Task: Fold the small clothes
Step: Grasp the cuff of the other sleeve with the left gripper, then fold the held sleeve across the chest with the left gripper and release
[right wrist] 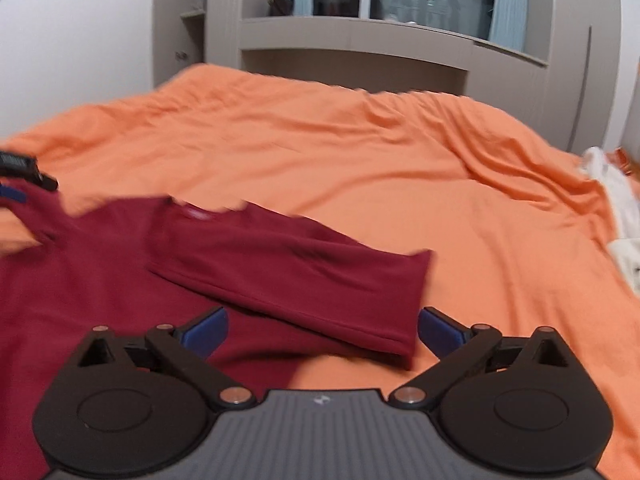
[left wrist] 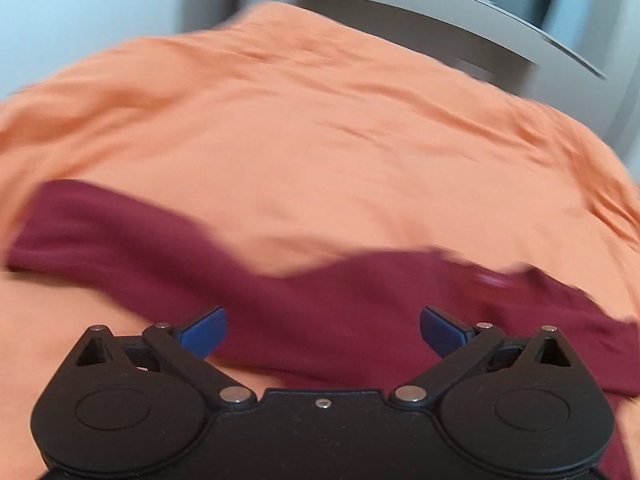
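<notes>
Bed [right wrist: 360, 168]: covered by a rumpled orange sheet [left wrist: 320, 140], filling most of both views. Behind it stands a grey wall unit [right wrist: 400, 40] with shelves and a window; the right wrist view shows this clearly, the left wrist view only as a blurred strip.

Maroon long-sleeved shirt [right wrist: 100, 280]: lies on the sheet, front up. The right wrist view shows the body spread to the left, with one sleeve [right wrist: 304, 280] folded across and pointing right, its cuff near the right hand-held gripper [right wrist: 322, 334]. The left wrist view, heavily blurred, shows only a maroon band of the garment crossing the sheet below the left hand-held gripper [left wrist: 323, 334].

White cloth [right wrist: 616, 200]: at the bed's right edge, seen in the right wrist view only, well apart from the shirt.

Left hand-held gripper: jaws spread wide, holding nothing, above the maroon fabric; its tip also appears at the left edge of the right wrist view.

Right hand-held gripper: jaws spread wide, empty, straddling the sleeve end without visible contact.
</notes>
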Available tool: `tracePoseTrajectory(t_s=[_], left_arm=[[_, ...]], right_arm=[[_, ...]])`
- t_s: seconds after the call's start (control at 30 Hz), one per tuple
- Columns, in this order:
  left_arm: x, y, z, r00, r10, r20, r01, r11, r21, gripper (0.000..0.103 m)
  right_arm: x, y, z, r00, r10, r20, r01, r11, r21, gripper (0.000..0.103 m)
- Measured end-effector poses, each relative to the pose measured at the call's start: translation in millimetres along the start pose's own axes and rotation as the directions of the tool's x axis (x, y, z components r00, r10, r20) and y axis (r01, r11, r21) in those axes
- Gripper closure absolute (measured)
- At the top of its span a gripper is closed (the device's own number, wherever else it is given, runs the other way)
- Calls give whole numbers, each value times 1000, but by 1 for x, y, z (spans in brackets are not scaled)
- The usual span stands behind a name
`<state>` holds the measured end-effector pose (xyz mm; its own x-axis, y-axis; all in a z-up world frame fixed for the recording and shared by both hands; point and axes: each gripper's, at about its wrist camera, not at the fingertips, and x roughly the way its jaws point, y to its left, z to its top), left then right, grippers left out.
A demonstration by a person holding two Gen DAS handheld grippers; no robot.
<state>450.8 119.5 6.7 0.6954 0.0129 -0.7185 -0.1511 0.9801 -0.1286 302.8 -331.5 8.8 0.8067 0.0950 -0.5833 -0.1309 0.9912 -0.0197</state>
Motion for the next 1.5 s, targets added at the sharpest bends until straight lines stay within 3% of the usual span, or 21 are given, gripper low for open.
tracePoseTrajectory(t_s=[0.1, 0.2, 0.27, 0.33, 0.4, 0.5, 0.57, 0.63, 0.67, 0.7, 0.73, 0.8, 0.9, 1.0, 1.07, 1.13, 1.2, 1.33, 1.43, 1.5], left_arm=[[-2, 65, 5, 992, 122, 22, -119, 989, -88, 1], [-2, 121, 8, 983, 180, 33, -170, 966, -194, 1], [0, 153, 10, 989, 139, 46, -119, 946, -301, 3], [-1, 181, 9, 993, 64, 104, -11, 898, -439, 9], [-2, 196, 9, 986, 32, 161, 56, 856, -514, 17], [3, 207, 13, 978, 46, 203, 84, 805, -587, 36], [7, 216, 11, 976, 58, 212, 92, 770, -632, 63], [11, 222, 11, 973, 85, 214, 84, 732, -676, 77], [14, 225, 12, 971, 99, 216, 79, 722, -688, 93], [16, 225, 14, 971, 113, 211, 67, 720, -691, 100], [17, 221, 18, 968, 126, 217, 59, 729, -682, 99], [9, 209, 28, 955, 144, 261, 57, 772, -633, 100], [-13, 170, 53, 924, 125, 362, 64, 881, -468, 100], [-40, 106, 72, 891, 44, 453, 63, 974, -219, 100], [-57, 57, 75, 875, -47, 481, 66, 998, -24, 100], [-69, 8, 71, 875, -138, 464, 71, 985, 157, 99], [-70, -36, 64, 886, -230, 404, 109, 947, 301, 99], [-48, -100, 37, 911, -369, 185, 245, 844, 477, 99], [-20, -137, 0, 908, -418, -13, 347, 738, 579, 99], [-8, -145, -36, 899, -422, -115, 402, 696, 595, 96]], right_arm=[[-10, 18, 5, 997, 79, 26, -80, 996, 50, 0], [-14, 40, 3, 990, 135, 34, -137, 988, 74, 0], [-15, 57, 0, 987, 155, 30, -157, 986, 63, 0], [-13, 71, -4, 988, 153, 20, -154, 987, 41, 0], [-10, 84, -7, 989, 148, 3, -148, 989, 15, 0], [-10, 96, -12, 991, 135, -14, -135, 991, -8, 0], [-11, 98, -13, 991, 135, -18, -135, 991, -6, 0], [-10, 100, -14, 991, 135, -17, -135, 991, 0, 0], [-10, 99, -15, 991, 134, -16, -134, 991, 4, 0], [-9, 98, -15, 991, 133, -17, -133, 991, 8, 0], [-8, 97, -14, 991, 133, -19, -132, 991, 12, 0], [-8, 95, -15, 991, 134, -18, -133, 991, 19, 0], [-7, 91, -17, 990, 139, -17, -139, 990, 26, 0], [-4, 86, -17, 990, 138, -17, -137, 990, 43, 0], [-4, 82, -17, 990, 137, -12, -136, 989, 57, 0], [-4, 75, -18, 991, 132, -8, -132, 989, 69, 0], [-4, 68, -19, 993, 121, -4, -120, 989, 86, 0], [-7, 52, -22, 996, 89, -5, -87, 989, 121, 0], [-11, 38, -25, 998, 64, -9, -62, 988, 141, 0], [-13, 28, -27, 999, 52, -11, -49, 986, 158, 0]])
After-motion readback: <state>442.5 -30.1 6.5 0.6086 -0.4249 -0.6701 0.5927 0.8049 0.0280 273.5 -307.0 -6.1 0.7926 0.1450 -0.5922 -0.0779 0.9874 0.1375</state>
